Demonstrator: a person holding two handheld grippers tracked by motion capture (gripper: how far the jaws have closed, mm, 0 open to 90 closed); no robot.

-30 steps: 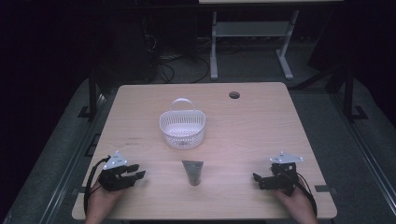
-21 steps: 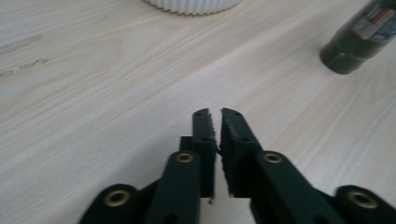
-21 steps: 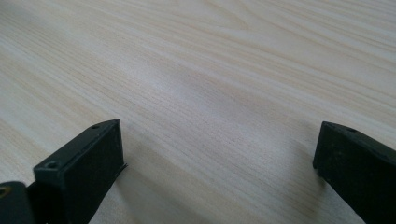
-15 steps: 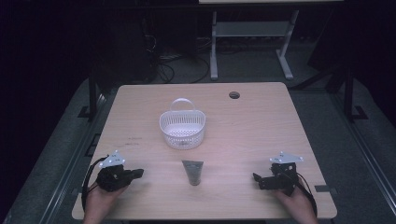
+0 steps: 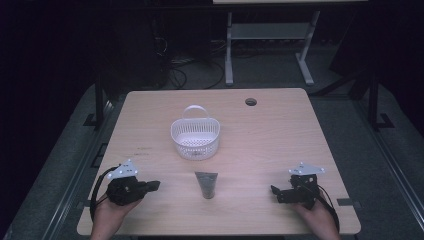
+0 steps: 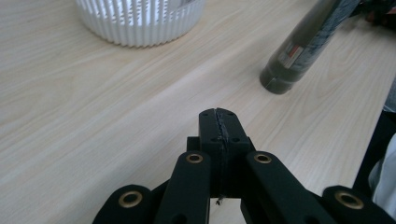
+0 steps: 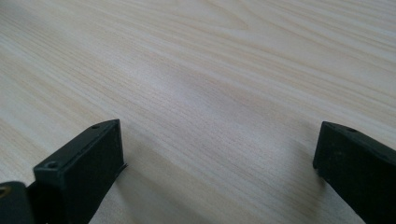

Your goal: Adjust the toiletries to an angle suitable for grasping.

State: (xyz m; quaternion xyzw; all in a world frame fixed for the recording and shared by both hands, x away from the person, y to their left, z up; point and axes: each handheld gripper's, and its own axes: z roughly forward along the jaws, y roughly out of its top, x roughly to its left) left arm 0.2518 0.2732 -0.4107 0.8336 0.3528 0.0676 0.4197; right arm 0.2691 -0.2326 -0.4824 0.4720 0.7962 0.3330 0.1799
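Pulled back slightly toward the desk's [image 5: 280,135] near edge, the left tool [image 5: 150,186] rests clenched on nothing, the right tool [image 5: 276,192] lies released, and the dark tube [image 5: 206,183] sits untouched between them, suggesting no grasp has begun.

No legible text; tube [image 6: 303,44] label blurred

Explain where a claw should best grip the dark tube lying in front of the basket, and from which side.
Grip the dark tube across its round cap end, which looks stiffer than the flattened wide end facing the basket. It lies flat along the table's depth, so probably come from above, jaws spanning its width.
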